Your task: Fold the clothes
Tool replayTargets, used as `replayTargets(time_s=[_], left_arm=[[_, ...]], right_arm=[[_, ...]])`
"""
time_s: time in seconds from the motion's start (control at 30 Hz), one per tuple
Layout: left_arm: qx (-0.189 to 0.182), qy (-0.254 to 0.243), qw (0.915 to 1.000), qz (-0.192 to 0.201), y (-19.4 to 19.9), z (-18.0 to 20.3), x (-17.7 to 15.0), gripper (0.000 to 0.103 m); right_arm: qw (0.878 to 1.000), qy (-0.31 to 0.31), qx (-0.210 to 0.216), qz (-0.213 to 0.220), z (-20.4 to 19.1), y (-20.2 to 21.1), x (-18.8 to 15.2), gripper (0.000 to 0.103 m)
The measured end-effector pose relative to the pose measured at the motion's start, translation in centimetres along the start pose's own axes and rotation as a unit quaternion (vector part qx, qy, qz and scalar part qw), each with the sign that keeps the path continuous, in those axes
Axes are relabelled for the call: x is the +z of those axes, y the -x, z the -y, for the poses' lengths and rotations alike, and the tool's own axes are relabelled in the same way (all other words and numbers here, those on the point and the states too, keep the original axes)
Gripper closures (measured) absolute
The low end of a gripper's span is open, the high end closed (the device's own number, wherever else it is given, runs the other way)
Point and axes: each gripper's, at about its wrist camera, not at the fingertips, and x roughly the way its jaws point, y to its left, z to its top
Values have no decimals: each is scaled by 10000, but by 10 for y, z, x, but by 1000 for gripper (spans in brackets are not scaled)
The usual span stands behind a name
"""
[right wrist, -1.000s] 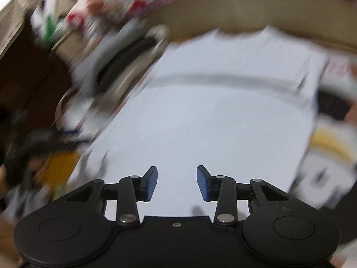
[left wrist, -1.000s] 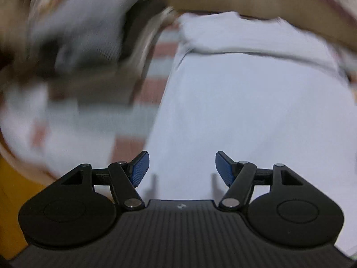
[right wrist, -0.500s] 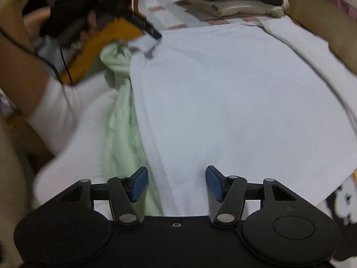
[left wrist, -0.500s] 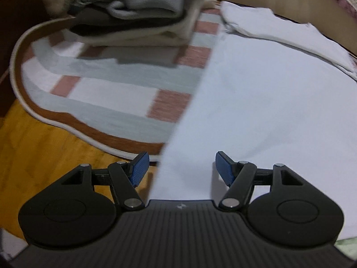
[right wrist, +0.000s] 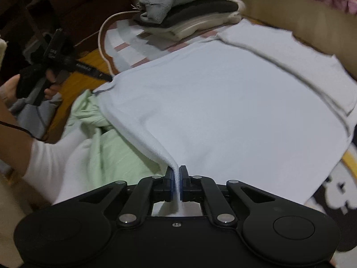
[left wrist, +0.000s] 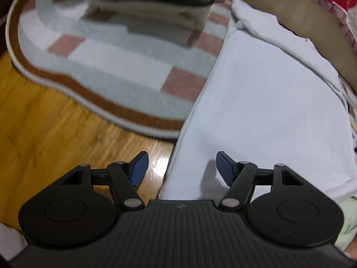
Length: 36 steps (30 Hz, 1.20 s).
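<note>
Now R gripper [right wrist: 177, 175] fingers just closed — pinching shirt [right wrist: 223, 102] hem, L gripper [left wrist: 180, 167] open

soft cloth on polished wood

the pale blue shirt [right wrist: 223, 111] is a matt knit cloth, faintly fuzzy along the pinched hem. beside it a light green garment [right wrist: 104, 147] looks thinner and smoother, creased in soft folds. the stack of folded clothes [right wrist: 189, 11] shows thicker, ribbed and fleecy knits in grey, charcoal and cream. the rug [left wrist: 116, 67] has a short, dense pile, matt, with a corded border. the floor [left wrist: 55, 134] is varnished wood, glossy, with a bright glare spot. the right gripper [right wrist: 177, 178] is matt black plastic with bare metal pivot pins and blue ridged pads; the left gripper [left wrist: 180, 167] has the same finish and a ribbed black housing.
</note>
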Motion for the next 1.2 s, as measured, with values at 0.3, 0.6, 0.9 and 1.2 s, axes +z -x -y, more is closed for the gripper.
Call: replayTargets(time_s=[0.3, 0.6, 0.9, 1.2], left_arm=[[-541, 560, 9966, -251, -10, 3, -15, 39], [-540, -542, 9957, 519, 33, 50, 20, 99], [-111, -870, 9862, 1406, 2, 82, 127, 99], [-82, -244, 9954, 921, -54, 52, 81, 98]], right_arm=[[9998, -134, 88, 130, 9, -4, 7, 98], [9991, -211, 222, 287, 17, 4, 8, 98], [9940, -605, -619, 676, 113, 0, 76, 97], [9573, -2635, -752, 917, 165, -24, 22, 68]])
